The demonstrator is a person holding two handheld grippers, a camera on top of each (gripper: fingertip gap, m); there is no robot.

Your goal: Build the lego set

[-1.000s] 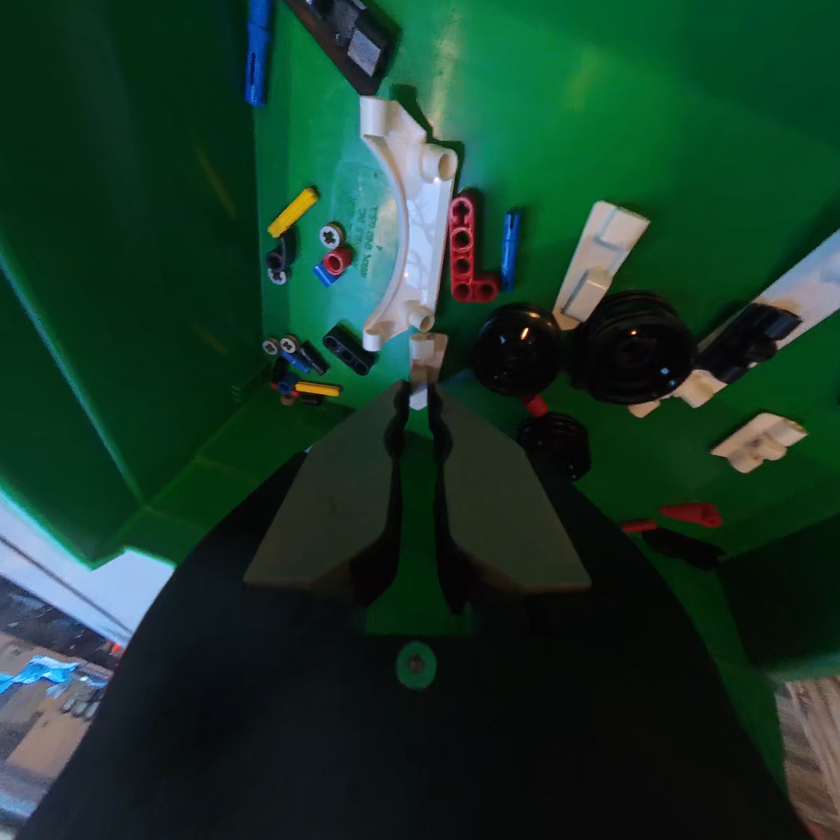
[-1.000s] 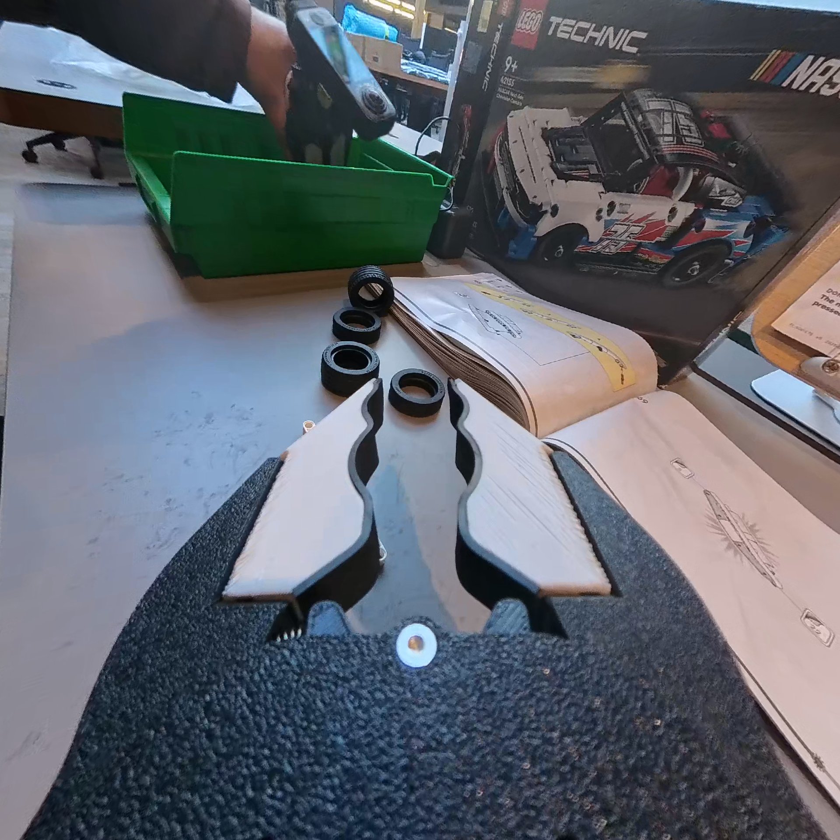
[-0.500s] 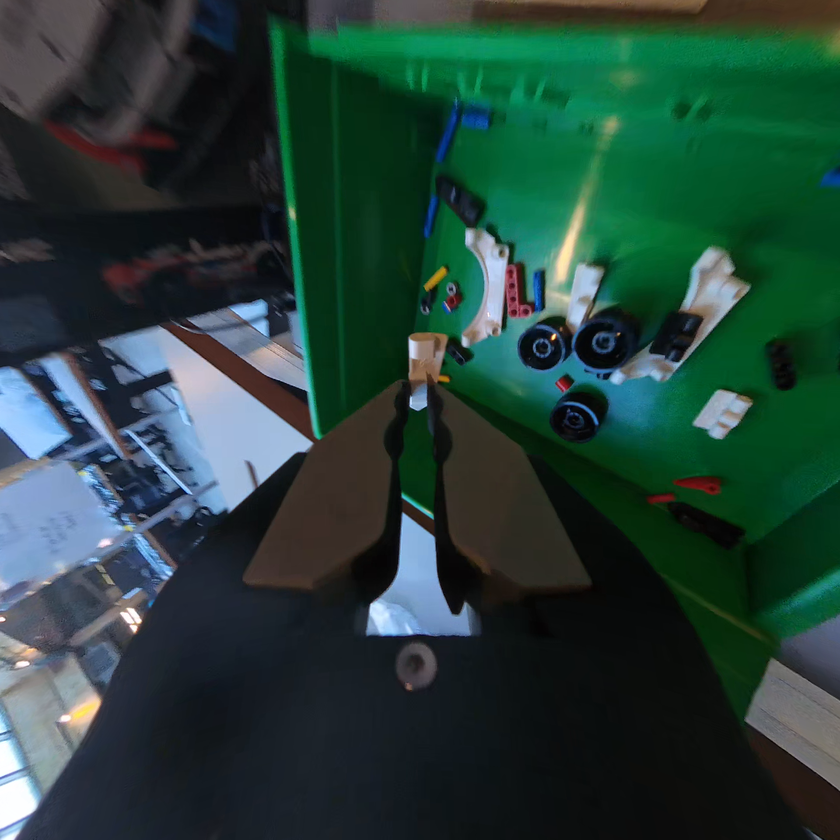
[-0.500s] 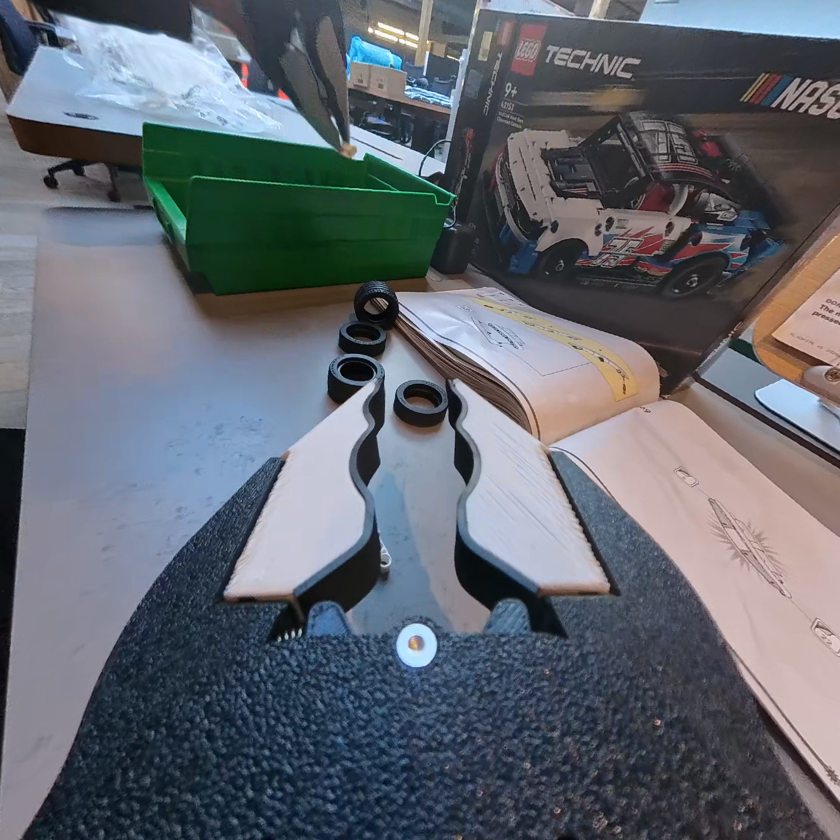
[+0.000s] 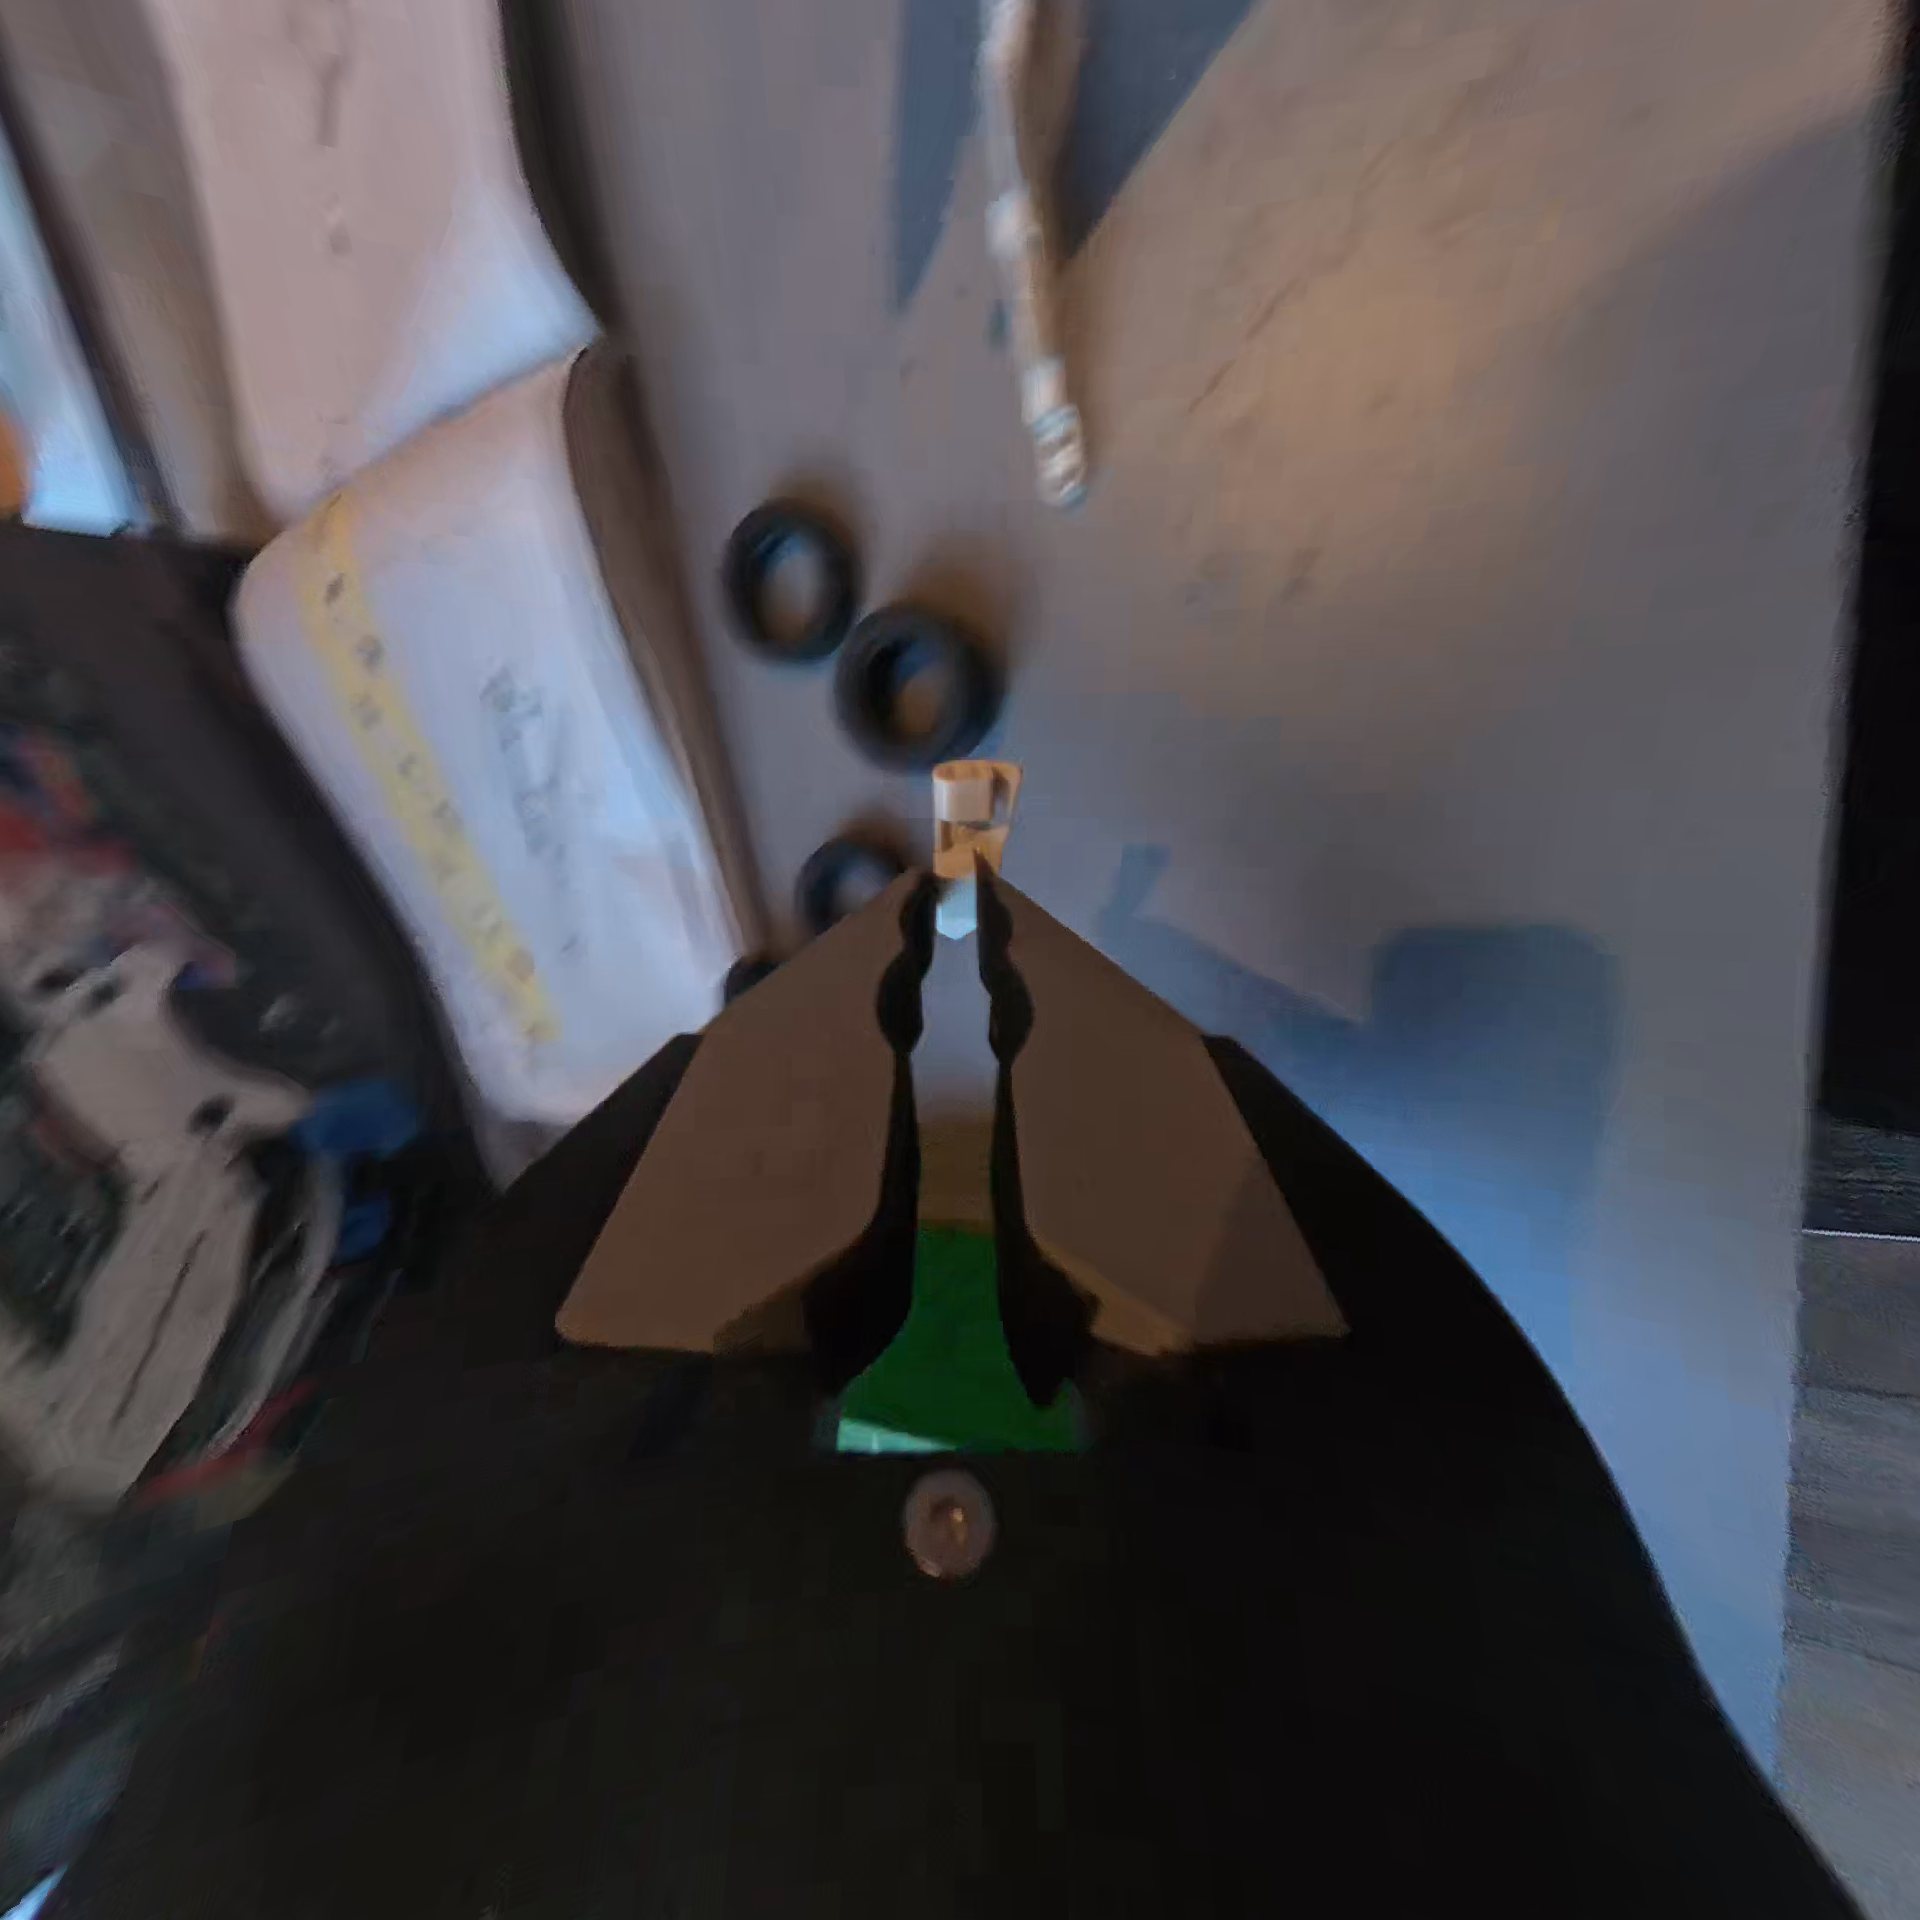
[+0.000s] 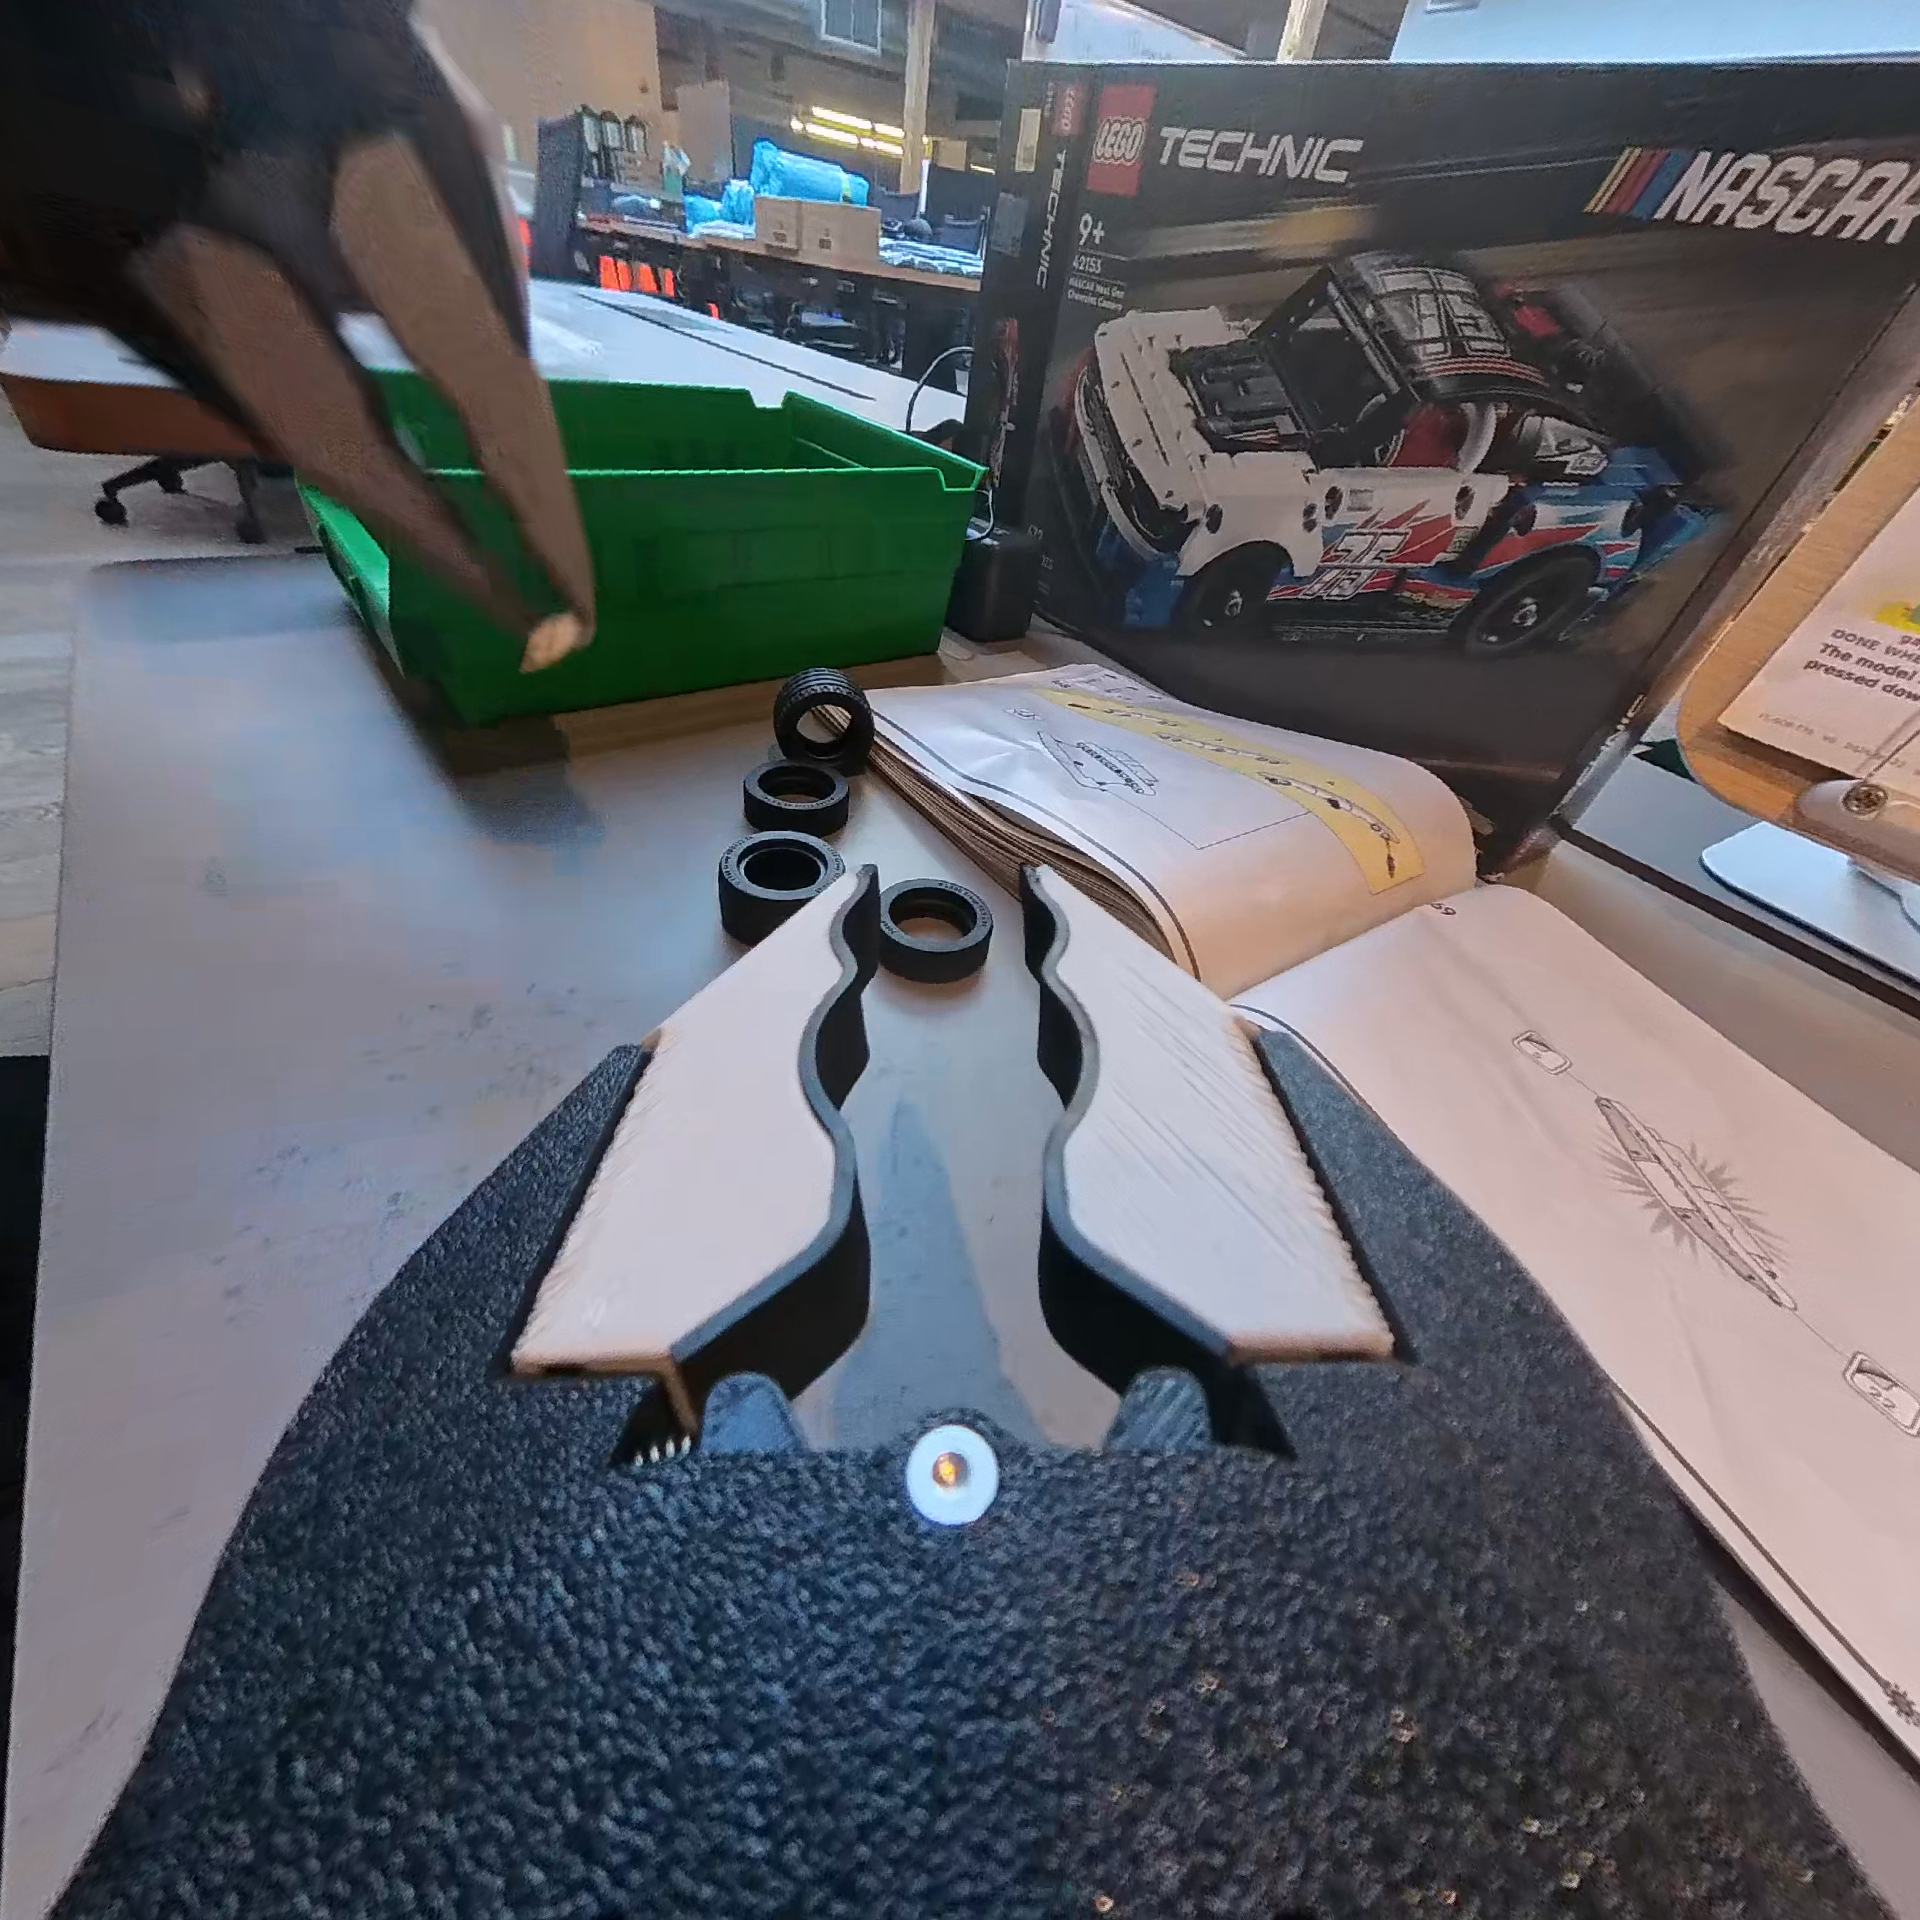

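A small white lego piece (image 5: 971, 831) is pinched at the very tips of the left gripper's (image 5: 956, 894) fingers (image 5: 831, 1091), most of it sticking out past them above the table. Four black rubber tyres (image 6: 781, 896) lie on the table: one (image 6: 934, 929) flat just beyond the gap between the right gripper's (image 6: 940, 883) parted fingertips (image 6: 847, 904), two flat beside the left tip, and the farthest (image 6: 821, 717) standing on its tread.

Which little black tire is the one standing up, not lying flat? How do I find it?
Find the big green bin at the back of the table, then the open instruction book beside it. The standing tire leans on the book's near corner, last in the row of four tires. The other three lie flat.
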